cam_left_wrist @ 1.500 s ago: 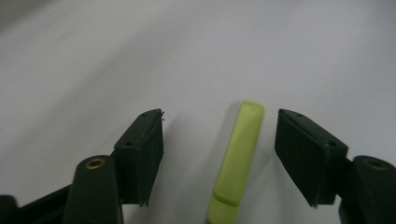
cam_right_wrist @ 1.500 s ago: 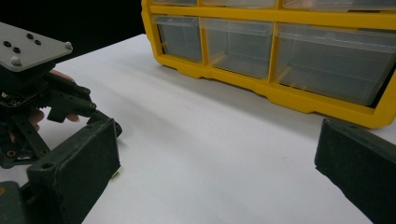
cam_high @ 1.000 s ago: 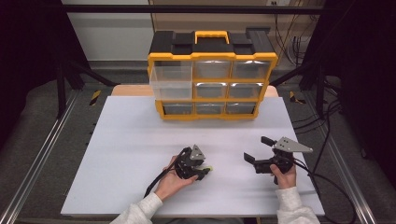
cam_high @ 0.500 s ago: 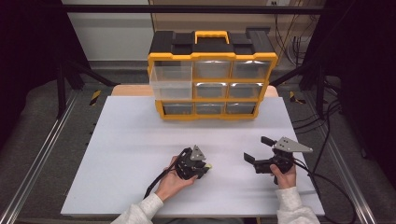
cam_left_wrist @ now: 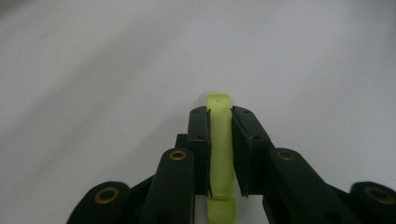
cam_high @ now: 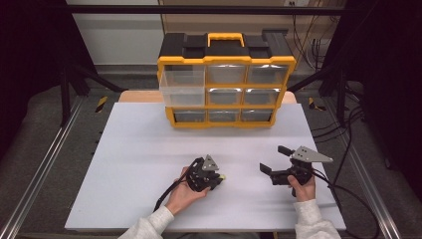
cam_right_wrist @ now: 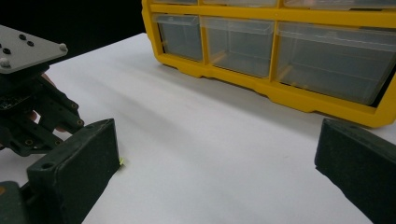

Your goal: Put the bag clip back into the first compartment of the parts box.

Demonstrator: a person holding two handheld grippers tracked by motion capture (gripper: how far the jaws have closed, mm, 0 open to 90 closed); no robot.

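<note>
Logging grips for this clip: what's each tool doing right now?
Left tool: just closed on a small yellow-green plastic piece lying on the table.
Right tool: open, holding nothing.

We see a small yellow-green plastic strip [cam_left_wrist: 220, 154], long, narrow and flat with rounded ends, its surface smooth and slightly translucent. It lies low against the white table [cam_high: 149, 149], well in front of the organizer [cam_high: 226, 84] and a little left of that organizer's middle, with one tip [cam_high: 222, 177] poking out to the right. We find it pinched along its sides between the left gripper [cam_left_wrist: 219, 149] pads, both ends sticking out past them.
</note>
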